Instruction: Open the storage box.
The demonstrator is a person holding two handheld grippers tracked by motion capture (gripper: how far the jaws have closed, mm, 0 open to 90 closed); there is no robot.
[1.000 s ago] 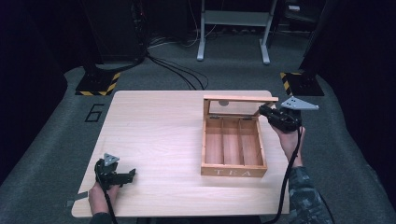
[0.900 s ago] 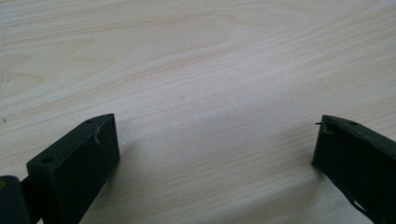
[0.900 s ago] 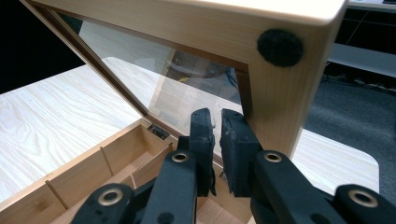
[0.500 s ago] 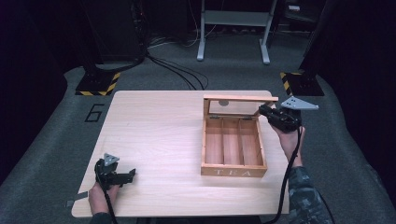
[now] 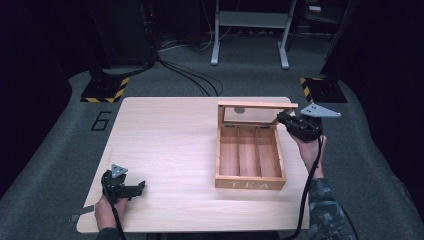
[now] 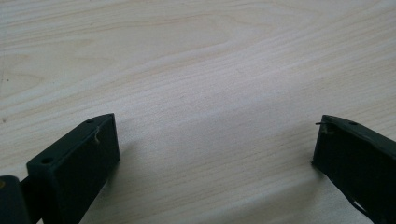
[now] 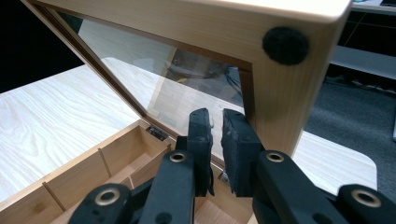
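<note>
Dark room, pale counter (image 5: 170, 145). Tea box (image 5: 250, 157) right of middle, lid (image 7: 196, 60) raised, compartments empty. Right hand-held gripper (image 7: 217, 123) nearly together against lid; left hand-held gripper (image 6: 215, 140) apart, idle.

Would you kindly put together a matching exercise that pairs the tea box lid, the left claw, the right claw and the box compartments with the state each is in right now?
Things:
1. tea box lid
2. left claw
3. right claw
4. box compartments

States:
A. jaws wide apart over bare table
B. nothing inside
C. standing raised, glass pane showing
D. jaws nearly together, next to the lid's frame

Pairs: 1-C, 2-A, 3-D, 4-B
</note>
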